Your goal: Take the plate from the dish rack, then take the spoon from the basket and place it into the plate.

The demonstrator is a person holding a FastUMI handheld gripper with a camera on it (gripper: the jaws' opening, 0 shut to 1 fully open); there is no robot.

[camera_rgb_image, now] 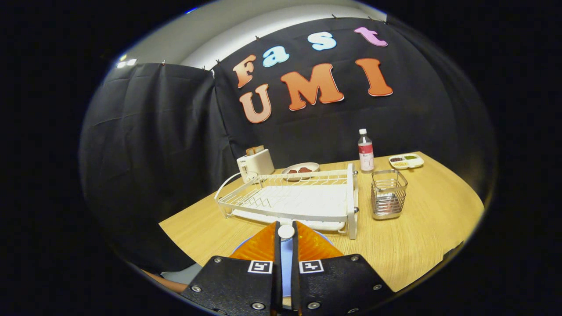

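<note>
While the wooden table (421, 228) carries the empty white dish rack (294, 199) and wire basket (388, 193) beside it, the pale blue plate (286, 263) lies under the gripper (286, 235), whose fingers clamp a white spoon (286, 231).

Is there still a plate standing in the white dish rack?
No. The dish rack holds no plate; a blue plate lies under the gripper, whose fingers are closed on a white spoon end.

Black cloth (145, 145) hangs creased as the booth's walls, clipped along its top edge. Above it shows a pale wall (246, 30). A light wooden table (430, 228) stands in front.
</note>
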